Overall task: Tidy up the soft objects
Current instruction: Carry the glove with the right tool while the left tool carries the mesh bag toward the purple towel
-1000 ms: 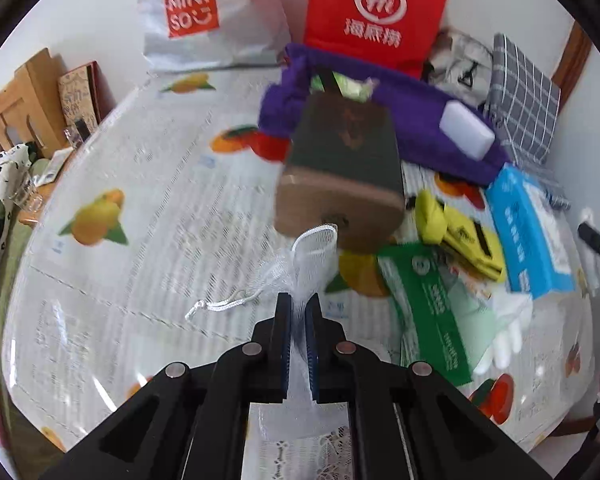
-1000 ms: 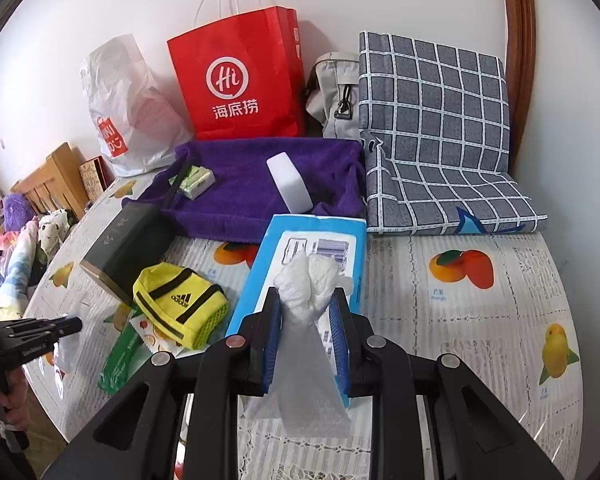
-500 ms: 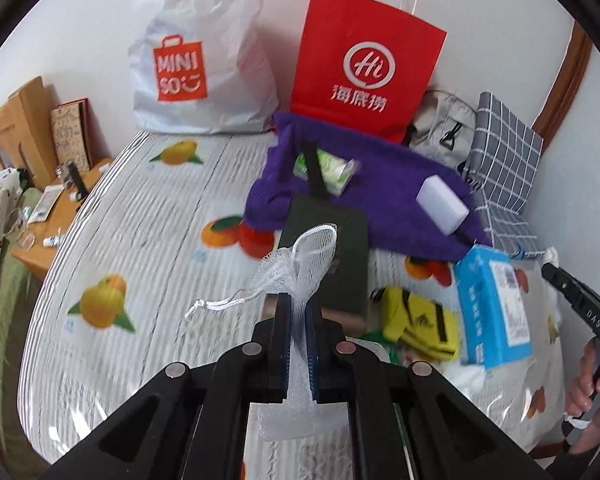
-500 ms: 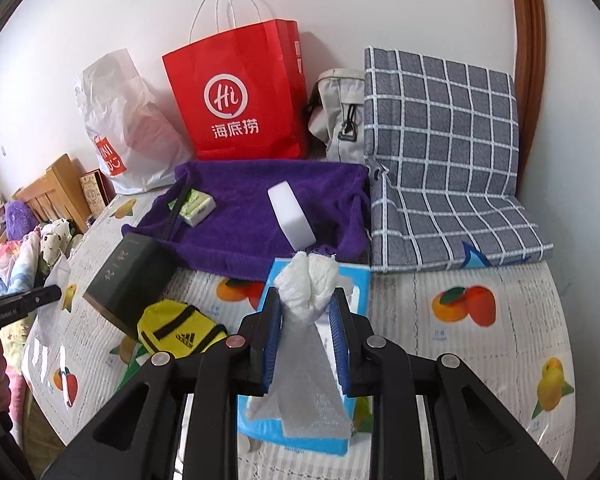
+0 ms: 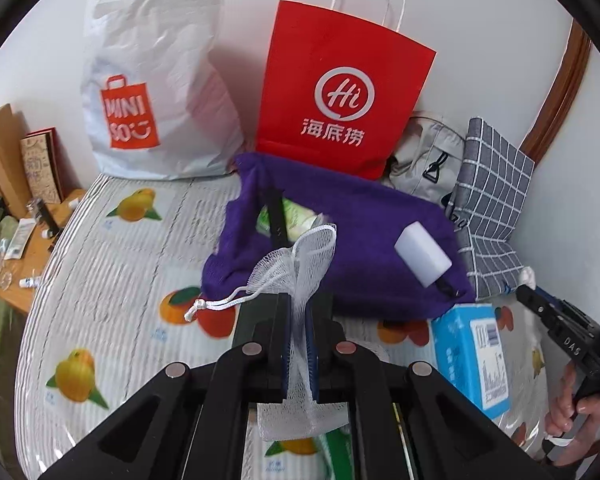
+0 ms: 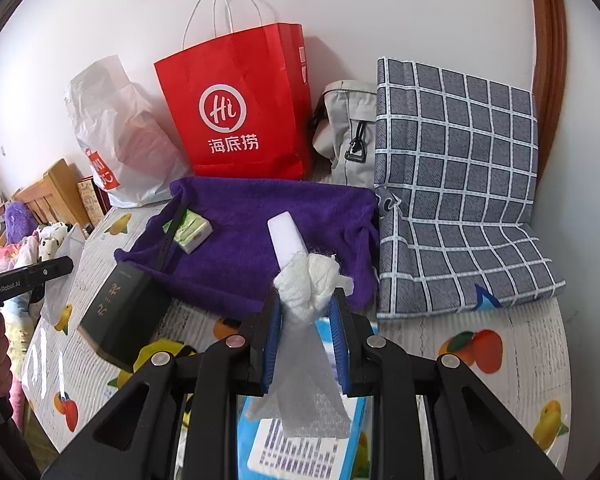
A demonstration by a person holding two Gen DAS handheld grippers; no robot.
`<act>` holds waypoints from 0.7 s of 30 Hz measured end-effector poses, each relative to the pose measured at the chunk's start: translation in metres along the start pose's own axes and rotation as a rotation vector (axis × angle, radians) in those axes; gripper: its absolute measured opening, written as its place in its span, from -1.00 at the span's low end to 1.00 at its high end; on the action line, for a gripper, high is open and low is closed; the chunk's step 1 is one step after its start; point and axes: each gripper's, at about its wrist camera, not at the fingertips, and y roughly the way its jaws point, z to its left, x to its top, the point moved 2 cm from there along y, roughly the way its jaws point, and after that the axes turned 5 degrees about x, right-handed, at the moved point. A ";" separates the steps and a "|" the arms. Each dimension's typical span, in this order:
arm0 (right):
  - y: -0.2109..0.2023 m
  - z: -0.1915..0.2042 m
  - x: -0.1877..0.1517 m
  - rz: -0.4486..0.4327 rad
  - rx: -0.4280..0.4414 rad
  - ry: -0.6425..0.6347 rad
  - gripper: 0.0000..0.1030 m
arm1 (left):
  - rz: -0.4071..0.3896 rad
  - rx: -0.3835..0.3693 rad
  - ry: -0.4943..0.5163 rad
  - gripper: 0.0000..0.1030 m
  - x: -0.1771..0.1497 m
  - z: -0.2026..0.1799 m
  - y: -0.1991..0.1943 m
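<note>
My left gripper [image 5: 299, 320] is shut on a white mesh drawstring pouch [image 5: 300, 256], held above the table in front of the purple towel [image 5: 352, 216]. My right gripper [image 6: 306, 312] is shut on a knotted white cloth wad [image 6: 308, 280] with a thin sheet hanging below it, held over the blue tissue pack [image 6: 300, 440]. On the towel [image 6: 260, 216] lie a white sponge block [image 5: 422, 254], also in the right wrist view [image 6: 286, 236], and a green tissue packet [image 6: 188, 232]. The right gripper's body also shows at the right edge of the left wrist view [image 5: 572, 344].
A red paper bag [image 6: 236, 108], a white Miniso bag [image 5: 140, 92], a grey pouch [image 6: 348, 128] and a checked cushion [image 6: 452, 184] line the wall. A dark box [image 6: 120, 312] and the blue tissue pack [image 5: 474, 356] lie on the fruit-print tablecloth [image 5: 120, 272]. Left: a wooden side table [image 5: 24, 248].
Both grippers have risen and moved toward the purple towel with their loads still held. The dark box has dropped out of the left wrist view behind the gripper.
</note>
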 end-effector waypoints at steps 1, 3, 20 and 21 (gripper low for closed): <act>0.003 0.000 0.003 0.002 0.000 -0.002 -0.53 | -0.001 0.001 0.006 -0.86 0.003 -0.002 0.002; 0.009 -0.001 0.008 0.003 -0.004 -0.005 -0.53 | -0.002 -0.001 0.014 -0.86 0.010 -0.006 0.007; 0.050 -0.008 0.056 0.014 -0.018 -0.022 -0.53 | 0.011 -0.010 0.065 -0.86 0.053 -0.029 0.054; 0.053 -0.007 0.058 0.014 -0.011 -0.019 -0.53 | 0.013 -0.013 0.067 -0.86 0.056 -0.031 0.057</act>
